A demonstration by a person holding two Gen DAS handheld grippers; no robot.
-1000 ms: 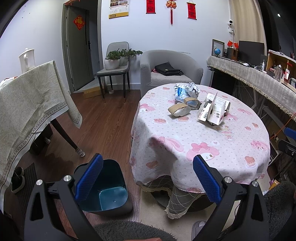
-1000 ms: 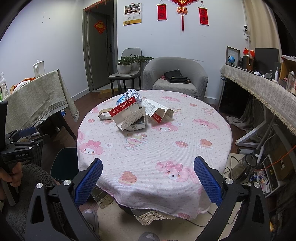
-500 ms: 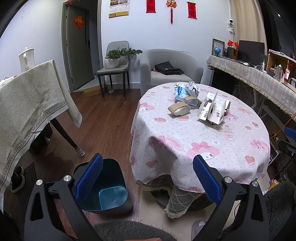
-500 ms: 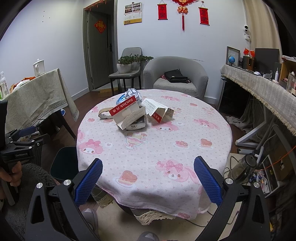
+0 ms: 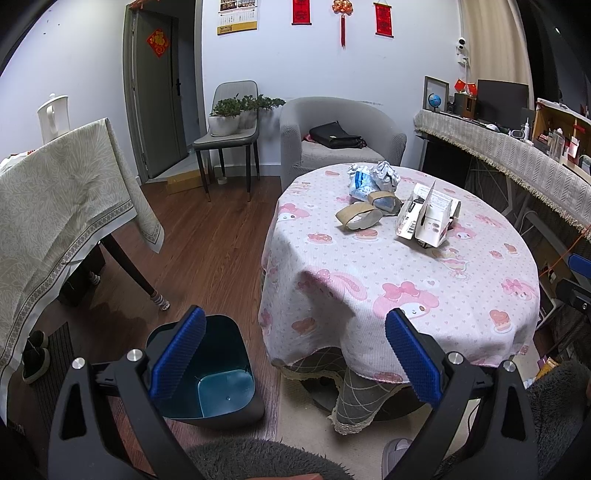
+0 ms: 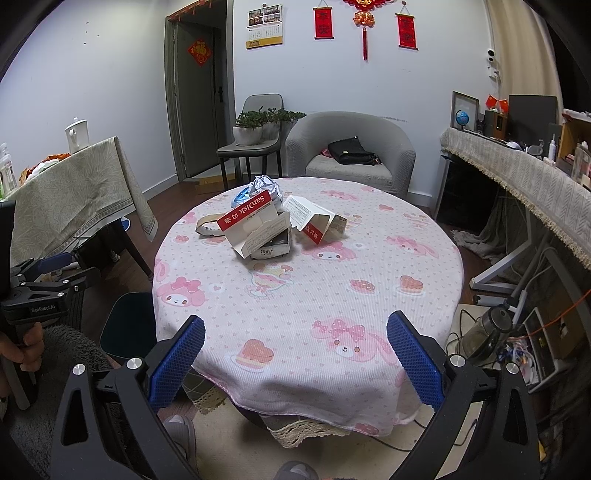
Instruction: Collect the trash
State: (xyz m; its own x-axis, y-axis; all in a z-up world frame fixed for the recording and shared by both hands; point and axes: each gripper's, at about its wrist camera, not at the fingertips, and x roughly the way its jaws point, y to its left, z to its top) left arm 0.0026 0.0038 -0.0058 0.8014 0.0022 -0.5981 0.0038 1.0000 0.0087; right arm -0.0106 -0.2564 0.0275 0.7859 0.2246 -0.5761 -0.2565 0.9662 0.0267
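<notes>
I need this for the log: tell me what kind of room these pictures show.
Most likely a lived-in sitting room at home. A grey armchair holds a black bag, a round table wears a pink cartoon tablecloth, and red hangings decorate the wall. A trash bin stands on the wooden floor.

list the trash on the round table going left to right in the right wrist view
brown tape ring → red SanDisk box → torn white carton. The crumpled foil and blue wrapper sit behind the SanDisk box, so their place in the order is unclear.
</notes>
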